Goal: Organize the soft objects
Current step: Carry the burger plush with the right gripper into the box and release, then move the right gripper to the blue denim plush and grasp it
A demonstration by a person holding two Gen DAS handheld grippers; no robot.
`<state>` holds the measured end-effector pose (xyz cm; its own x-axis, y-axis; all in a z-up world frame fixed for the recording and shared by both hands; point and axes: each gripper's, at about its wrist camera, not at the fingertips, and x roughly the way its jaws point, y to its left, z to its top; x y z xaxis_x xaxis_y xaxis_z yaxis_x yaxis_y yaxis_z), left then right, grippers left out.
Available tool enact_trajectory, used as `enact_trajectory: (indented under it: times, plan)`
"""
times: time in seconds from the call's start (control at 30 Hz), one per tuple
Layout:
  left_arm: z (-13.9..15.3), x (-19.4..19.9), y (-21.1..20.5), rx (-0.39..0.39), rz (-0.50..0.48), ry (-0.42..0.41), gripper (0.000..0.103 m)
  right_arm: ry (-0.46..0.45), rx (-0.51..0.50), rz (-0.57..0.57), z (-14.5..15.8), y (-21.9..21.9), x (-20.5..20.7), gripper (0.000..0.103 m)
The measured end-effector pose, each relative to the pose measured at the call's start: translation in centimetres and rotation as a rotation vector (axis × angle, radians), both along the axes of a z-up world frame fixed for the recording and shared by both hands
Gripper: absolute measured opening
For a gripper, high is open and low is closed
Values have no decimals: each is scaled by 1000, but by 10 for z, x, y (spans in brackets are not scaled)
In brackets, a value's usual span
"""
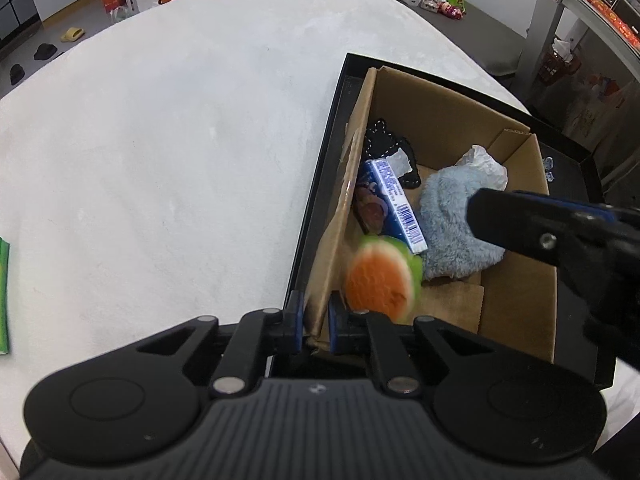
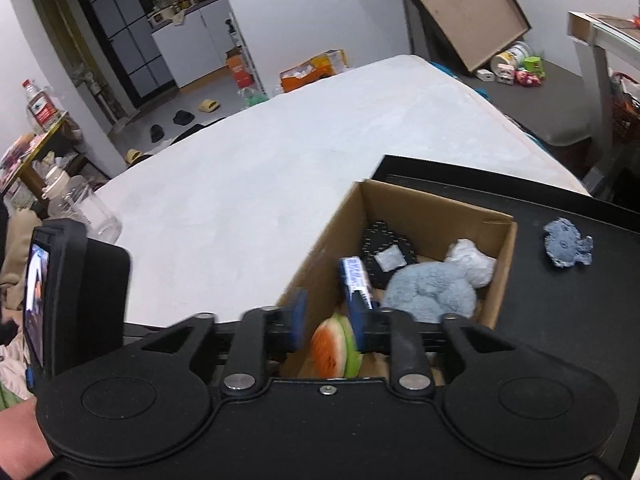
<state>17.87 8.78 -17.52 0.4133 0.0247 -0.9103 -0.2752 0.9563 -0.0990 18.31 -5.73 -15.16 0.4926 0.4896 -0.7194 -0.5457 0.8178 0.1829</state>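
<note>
A cardboard box [image 1: 516, 304] stands in a black tray [image 1: 320, 184] on the white table. My left gripper [image 1: 314, 322] is shut on the box's near left wall. A blurred watermelon-slice plush [image 1: 380, 276] is in the air just inside that wall. In the box lie a fluffy light-blue plush [image 1: 448, 224], a blue-and-white packet [image 1: 400, 204], a black knit piece [image 1: 384, 144] and a crumpled white bag [image 1: 486, 162]. My right gripper [image 2: 330, 320] is open above the box's near corner, with the watermelon plush [image 2: 334, 346] below its fingers. The right gripper also shows in the left wrist view [image 1: 560, 236].
A small blue knit piece [image 2: 566, 246] lies on the black tray [image 2: 560, 320] right of the box [image 2: 500, 280]. A green item [image 1: 4, 292] sits at the table's left edge. A clear plastic bottle [image 2: 80, 208] stands at the table's left side.
</note>
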Motion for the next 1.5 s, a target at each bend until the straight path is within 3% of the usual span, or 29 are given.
enact_trajectory:
  times: [0.33,0.57,0.8,0.93,1.5]
  plan:
    - [-2,11,-8,47,-8,37,14,4,2,-98,-6,-50,16,34]
    - [0,22,-16,90,-23,54,16,-5,8,-118,-6,-69,25,44]
    - [5,33,-24,128,-34,64,33,-13,22,-146,-6,-89,37,51]
    - [6,40,-28,150,-39,67,38,-11,26,-176,-11,-105,49,61]
    - [-5,79,-40,215,-48,136,44,30,39,-259,-46,-141,114,61]
